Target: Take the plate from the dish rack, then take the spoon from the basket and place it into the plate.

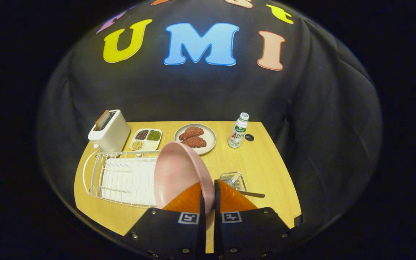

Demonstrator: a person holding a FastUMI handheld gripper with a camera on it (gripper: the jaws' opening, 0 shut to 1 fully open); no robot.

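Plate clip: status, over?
Hand-held gripper shut on pink plate, held on edge above the rack. Spoon in basket, just right of the fingers. Nothing blocking.

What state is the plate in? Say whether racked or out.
Out: the pink plate stands on edge, pinched by the gripper, beside the dish rack.

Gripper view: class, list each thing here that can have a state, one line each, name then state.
gripper: shut on the pink plate's rim
pink plate: held on edge, lifted over the rack's end
dish rack: no dishes in its slots
basket: holds a spoon
spoon: handle sticking out of the basket
toaster: slice in its slot
bottle: upright, capped
grey plate: holds meat
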